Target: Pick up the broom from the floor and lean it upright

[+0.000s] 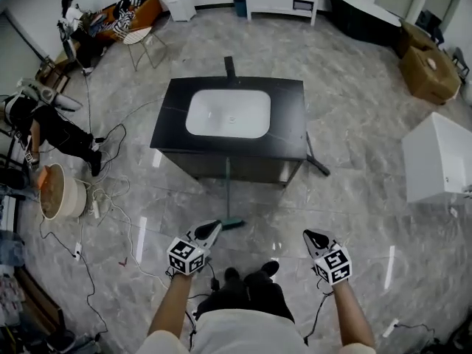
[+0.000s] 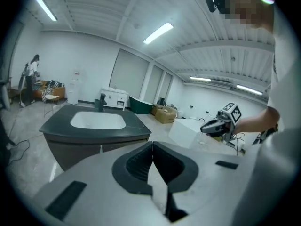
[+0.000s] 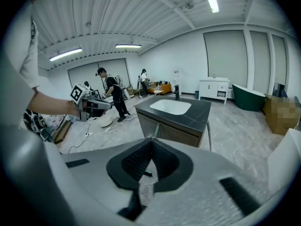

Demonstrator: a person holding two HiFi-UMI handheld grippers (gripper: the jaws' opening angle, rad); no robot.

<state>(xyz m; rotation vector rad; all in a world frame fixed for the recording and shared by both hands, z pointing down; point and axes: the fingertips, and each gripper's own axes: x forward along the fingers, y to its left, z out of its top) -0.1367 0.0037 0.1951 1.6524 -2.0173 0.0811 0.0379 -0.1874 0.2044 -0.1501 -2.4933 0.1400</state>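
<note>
Straight ahead of both grippers stands a black-topped vanity [image 1: 169,116] with a white basin [image 1: 228,113] sunk in it, on a grey marbled floor [image 1: 354,124]. Off to the right of the right gripper [image 1: 313,237] sits a white box [image 1: 436,157], well apart from it. The broom [image 1: 228,186] is propped up. Its thin handle leans near upright against the vanity's front face, and its teal head [image 1: 234,223] is down at the foot of the cabinet. It stands just ahead of the left gripper [image 1: 214,227], slightly to that gripper's right, and ahead and to the left of the right gripper; neither touches it. In the right gripper view the handle shows just above the jaw tips, against the cabinet front. Both grippers are held out side by side before the person, pointing towards the vanity. The left gripper's jaws are pressed together with nothing between them; the right gripper's jaws likewise meet at the tips, empty
</note>
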